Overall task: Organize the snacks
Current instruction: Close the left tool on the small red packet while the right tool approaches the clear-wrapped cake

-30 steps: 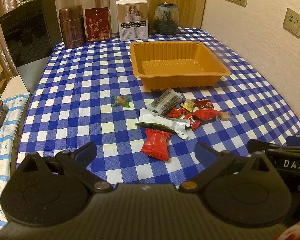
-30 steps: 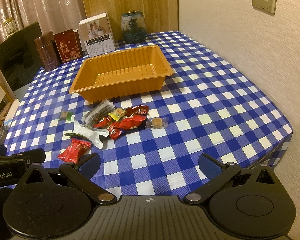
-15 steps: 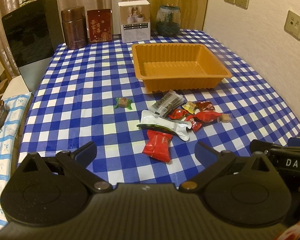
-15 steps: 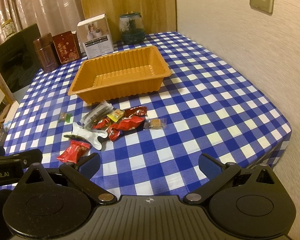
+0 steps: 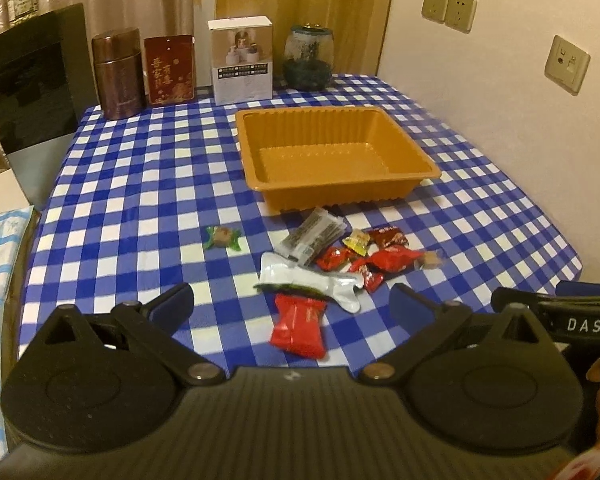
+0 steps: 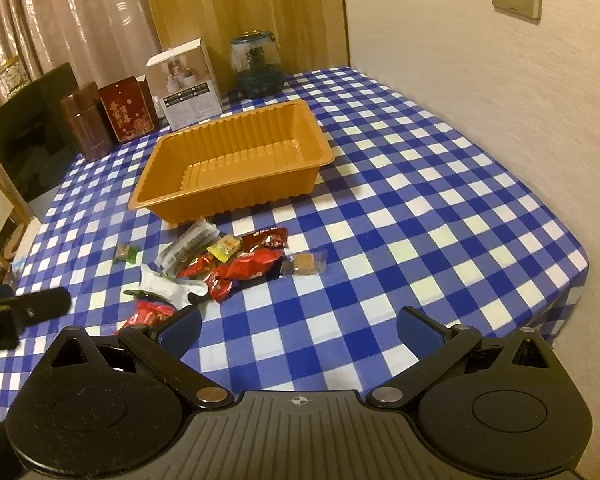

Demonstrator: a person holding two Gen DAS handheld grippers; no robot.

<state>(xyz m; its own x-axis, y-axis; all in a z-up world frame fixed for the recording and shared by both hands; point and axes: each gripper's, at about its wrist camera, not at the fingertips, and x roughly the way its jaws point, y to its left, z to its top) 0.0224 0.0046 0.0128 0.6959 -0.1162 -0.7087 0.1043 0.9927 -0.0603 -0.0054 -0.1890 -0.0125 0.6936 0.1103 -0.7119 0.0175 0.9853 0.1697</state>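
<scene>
Snacks [image 5: 332, 252] lie loose in a cluster on the checked worktop [image 5: 140, 208] just in front of the empty orange tray [image 5: 256, 152], a red packet [image 5: 300, 330] nearest, while left gripper [image 5: 290, 306] and right gripper [image 6: 300, 326] both hover wide, holding nothing.

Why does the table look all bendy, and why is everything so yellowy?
Left wrist view: the fisheye lens curves the checked tablecloth and bows its edges; warm indoor light tints the wall and white squares yellowish. Right wrist view: same curving, and the wall at the right looks smeared with blur, while the orange tray near the middle stays fairly sharp and casts a soft shadow on the cloth.
</scene>
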